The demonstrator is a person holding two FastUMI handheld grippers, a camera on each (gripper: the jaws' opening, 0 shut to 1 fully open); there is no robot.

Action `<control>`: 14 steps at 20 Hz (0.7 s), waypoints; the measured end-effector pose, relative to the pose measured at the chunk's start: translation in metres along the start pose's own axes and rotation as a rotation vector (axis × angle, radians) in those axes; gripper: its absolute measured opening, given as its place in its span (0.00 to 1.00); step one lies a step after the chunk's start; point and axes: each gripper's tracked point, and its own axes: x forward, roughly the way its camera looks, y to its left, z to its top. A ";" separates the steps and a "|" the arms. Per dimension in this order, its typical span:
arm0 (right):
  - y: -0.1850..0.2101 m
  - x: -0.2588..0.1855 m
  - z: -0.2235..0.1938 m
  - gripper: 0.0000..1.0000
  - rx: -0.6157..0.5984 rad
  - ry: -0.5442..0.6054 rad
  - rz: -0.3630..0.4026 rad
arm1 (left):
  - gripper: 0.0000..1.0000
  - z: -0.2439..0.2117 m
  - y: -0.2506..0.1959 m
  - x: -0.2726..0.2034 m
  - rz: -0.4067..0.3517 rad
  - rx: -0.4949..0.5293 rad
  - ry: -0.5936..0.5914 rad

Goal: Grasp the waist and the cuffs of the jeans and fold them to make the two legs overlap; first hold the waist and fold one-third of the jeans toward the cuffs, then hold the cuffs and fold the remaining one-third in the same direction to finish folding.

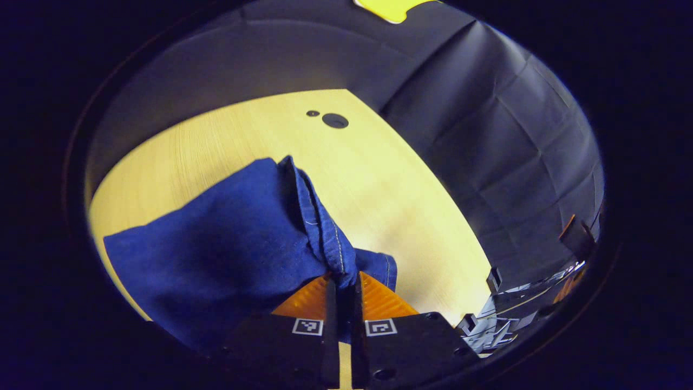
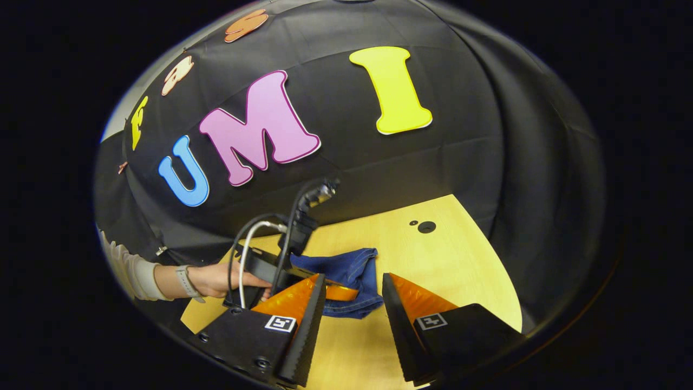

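Observation:
In the left gripper view, the blue jeans (image 1: 233, 244) lie bunched on the wooden table (image 1: 390, 179), with a stitched hem edge rising into my left gripper (image 1: 344, 281), which is shut on that fold of denim. In the right gripper view, my right gripper (image 2: 353, 277) stands open just above the table, its fingers either side of the near end of the jeans (image 2: 346, 262) without touching them. Beyond it, a person's hand (image 2: 216, 279) holds the left gripper (image 2: 346, 292) against the denim. Which part of the jeans is gripped I cannot tell.
Two dark round holes (image 1: 334, 120) mark the table's far part, seen again as holes (image 2: 426, 227) in the right gripper view. Black cloth walls close the booth behind and to the right. Cables (image 2: 243, 244) loop up from the left gripper. Bare tabletop (image 2: 449, 271) stretches right of the jeans.

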 end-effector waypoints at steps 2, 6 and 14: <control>-0.007 0.001 0.000 0.65 -0.018 0.000 0.002 | 0.26 -0.005 -0.001 0.009 -0.001 -0.048 -0.037; 0.008 0.000 0.001 0.65 -0.071 -0.020 0.031 | 1.00 0.014 -0.016 -0.032 0.026 -0.114 -0.244; 0.065 -0.074 0.039 0.85 -0.277 -0.192 0.027 | 0.96 -0.030 -0.051 -0.282 0.373 0.103 -0.857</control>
